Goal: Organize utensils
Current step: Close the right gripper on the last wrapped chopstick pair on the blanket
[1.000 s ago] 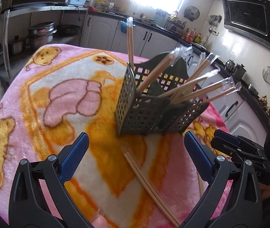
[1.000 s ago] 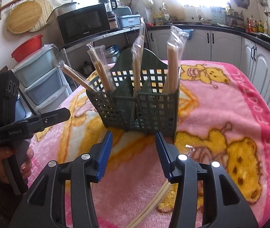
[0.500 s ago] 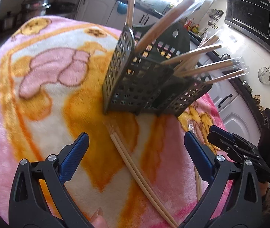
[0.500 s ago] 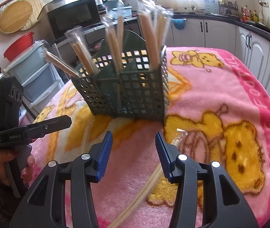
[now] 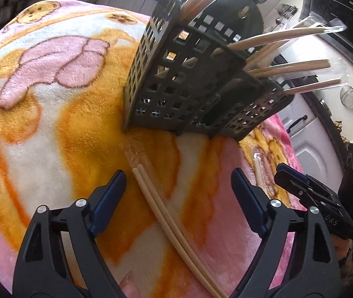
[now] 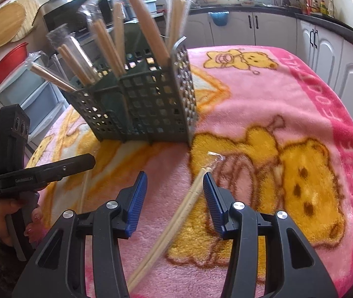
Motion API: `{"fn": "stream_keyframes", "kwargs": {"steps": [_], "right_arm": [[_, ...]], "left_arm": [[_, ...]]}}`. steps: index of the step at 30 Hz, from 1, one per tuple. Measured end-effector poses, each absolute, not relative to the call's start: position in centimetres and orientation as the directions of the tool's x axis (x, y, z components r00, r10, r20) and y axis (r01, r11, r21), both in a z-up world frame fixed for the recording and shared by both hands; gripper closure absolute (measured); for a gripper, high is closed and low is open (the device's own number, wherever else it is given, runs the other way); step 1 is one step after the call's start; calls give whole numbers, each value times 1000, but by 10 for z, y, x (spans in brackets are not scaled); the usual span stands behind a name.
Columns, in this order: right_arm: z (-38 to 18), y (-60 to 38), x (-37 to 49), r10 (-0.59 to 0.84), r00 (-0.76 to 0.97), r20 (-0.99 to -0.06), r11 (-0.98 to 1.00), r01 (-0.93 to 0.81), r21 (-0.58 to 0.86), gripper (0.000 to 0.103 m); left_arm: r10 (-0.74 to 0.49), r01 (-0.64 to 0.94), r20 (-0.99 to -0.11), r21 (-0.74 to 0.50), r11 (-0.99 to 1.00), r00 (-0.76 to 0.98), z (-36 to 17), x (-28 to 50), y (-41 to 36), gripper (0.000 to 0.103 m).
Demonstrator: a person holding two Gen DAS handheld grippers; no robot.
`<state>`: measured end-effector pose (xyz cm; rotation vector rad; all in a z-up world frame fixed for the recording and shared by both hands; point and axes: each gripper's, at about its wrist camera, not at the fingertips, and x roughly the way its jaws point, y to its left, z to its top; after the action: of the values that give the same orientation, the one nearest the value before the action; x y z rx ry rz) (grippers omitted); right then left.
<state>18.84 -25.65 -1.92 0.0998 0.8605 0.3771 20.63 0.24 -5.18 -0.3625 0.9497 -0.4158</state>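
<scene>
Between the pads of your left gripper, in the left wrist view, lies one wrapped pair of chopsticks flat on the blanket-covered bench. The jaws stand spread and have just been closing; neither pad touches the pair. The step in hand is the pickup approach. Next, judge the pair nearer the left pad, so centre the gripper over it before closing, then carry it to the green utensil caddy just beyond. The near end of the pair runs out of the picture at the bottom. A second pair beside the right gripper is mostly hidden by your right pad.

Ahead of your right gripper, in the right wrist view, the other chopstick pair lies between half-spread jaws, close against the right pad; contact cannot be confirmed. Shift slightly rightward before closing. The caddy stands upright beyond, holding wrapped pairs. Motion blur softens the caddy. Your left gripper shows at the left edge; its fingertips are cut off.
</scene>
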Motion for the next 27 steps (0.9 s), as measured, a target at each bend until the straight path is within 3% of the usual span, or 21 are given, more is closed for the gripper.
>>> {"fn": "stream_keyframes", "kwargs": {"steps": [7,12,20,27], "right_arm": [[-34,-266,210,339,549,-764,940,-231,251,58],[-45,-272,230,357,499,-789,934,-201,295,58],[-50,-262,244,307,492,-814,951,-193,242,58],[-51,-263,242,281,505,-816,959,-174,222,71]], "left_arm": [[-470,176,-713,-449,876,520,-54,220,-3,34],[-438,161,-722,-422,892,536,-56,225,1,52],[-387,141,-739,-374,916,552,-59,228,15,80],[-412,125,-727,-416,901,549,-63,230,30,91]]}}
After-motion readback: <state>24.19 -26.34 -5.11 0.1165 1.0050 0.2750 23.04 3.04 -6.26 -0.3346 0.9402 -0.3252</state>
